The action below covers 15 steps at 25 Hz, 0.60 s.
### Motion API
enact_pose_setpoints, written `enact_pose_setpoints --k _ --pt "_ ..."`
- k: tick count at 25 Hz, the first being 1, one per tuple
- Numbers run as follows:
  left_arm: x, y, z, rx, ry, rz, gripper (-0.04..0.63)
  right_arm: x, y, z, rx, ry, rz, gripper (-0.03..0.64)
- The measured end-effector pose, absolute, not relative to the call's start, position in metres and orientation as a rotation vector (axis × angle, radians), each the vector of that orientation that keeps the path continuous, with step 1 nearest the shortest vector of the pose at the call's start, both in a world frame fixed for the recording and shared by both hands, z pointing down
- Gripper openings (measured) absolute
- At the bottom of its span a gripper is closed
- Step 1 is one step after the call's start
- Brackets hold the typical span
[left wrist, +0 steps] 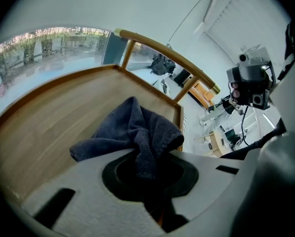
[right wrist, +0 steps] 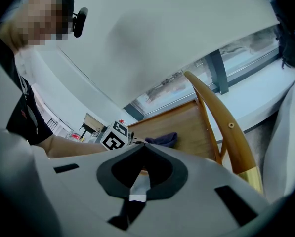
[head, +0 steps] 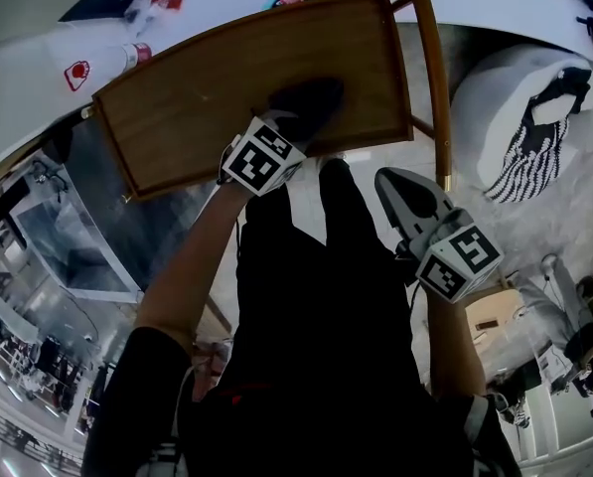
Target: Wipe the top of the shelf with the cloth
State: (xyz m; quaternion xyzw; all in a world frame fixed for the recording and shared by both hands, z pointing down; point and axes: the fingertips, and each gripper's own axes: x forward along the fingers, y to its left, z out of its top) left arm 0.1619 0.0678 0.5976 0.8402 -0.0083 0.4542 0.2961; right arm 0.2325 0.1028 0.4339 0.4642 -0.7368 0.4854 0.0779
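In the head view the wooden shelf top, a board with a raised rim, fills the 12 o'clock part of the scene, with 1 curved wooden rail running along its 3 o'clock side. The left gripper reaches over the near rim, its marker cube towards the person, and its 2 jaws are clamped on the dark blue cloth. A fold of the fabric is pinched between them while the rest bunches forward and rests on the wood. The cloth sits on the near half of the shelf top, towards the rail side, close to the near rim. The right gripper hangs off the shelf at about 4 o'clock from the left one, beside the rail and not touching it. Its jaws are pressed together with nothing between them. A white bag with a black pattern lies at 2 o'clock from the right gripper
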Motion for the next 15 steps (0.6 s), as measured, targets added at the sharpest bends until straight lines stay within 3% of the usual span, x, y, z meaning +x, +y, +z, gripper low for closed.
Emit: enact_pose_setpoints --k 15 --pt "0.230 0.077 0.596 2.260 0.101 1.182 0.054 0.263 0.112 0.435 1.465 -2.184 1.479 0.005"
